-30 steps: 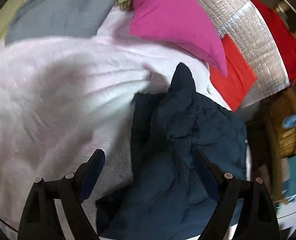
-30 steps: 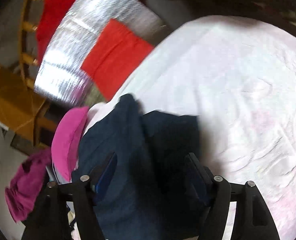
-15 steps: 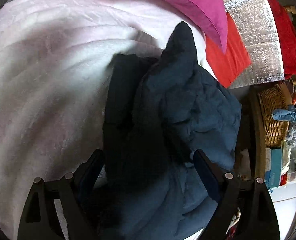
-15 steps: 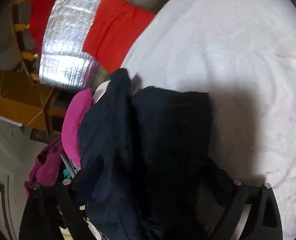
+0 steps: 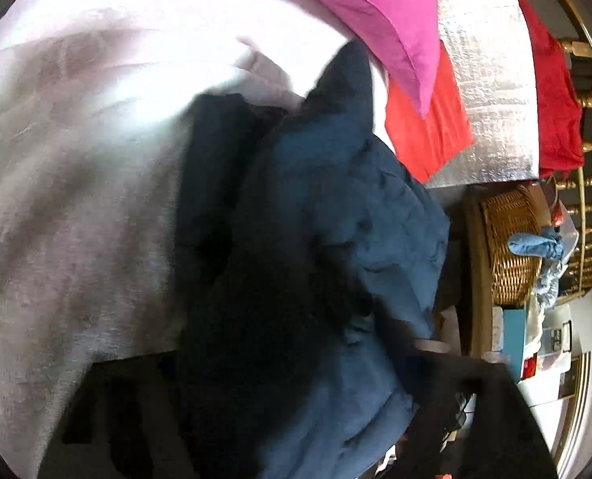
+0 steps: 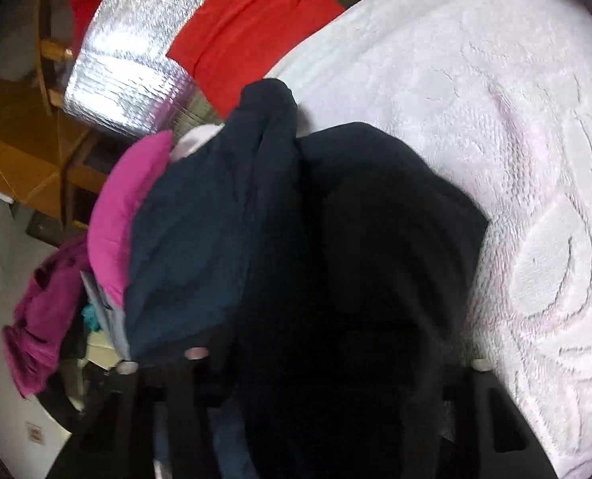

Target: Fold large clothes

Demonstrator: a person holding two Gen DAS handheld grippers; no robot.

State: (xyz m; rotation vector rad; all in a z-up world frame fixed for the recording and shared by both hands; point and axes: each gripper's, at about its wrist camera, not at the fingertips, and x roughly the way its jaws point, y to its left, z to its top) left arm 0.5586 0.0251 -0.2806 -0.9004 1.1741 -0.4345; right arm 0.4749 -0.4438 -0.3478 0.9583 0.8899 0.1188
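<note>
Beside the pink pillow, both tools' jaws are closing, seemingly onto the bunched navy garment.

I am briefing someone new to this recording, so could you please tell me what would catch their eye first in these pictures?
A crumpled dark blue garment fills the middle, heaped on a pale pink bedspread. Behind it, a bright pink pillow lies partly over a red cloth on a shiny silver sheet. A wicker basket sits at the right edge in the left view.
</note>
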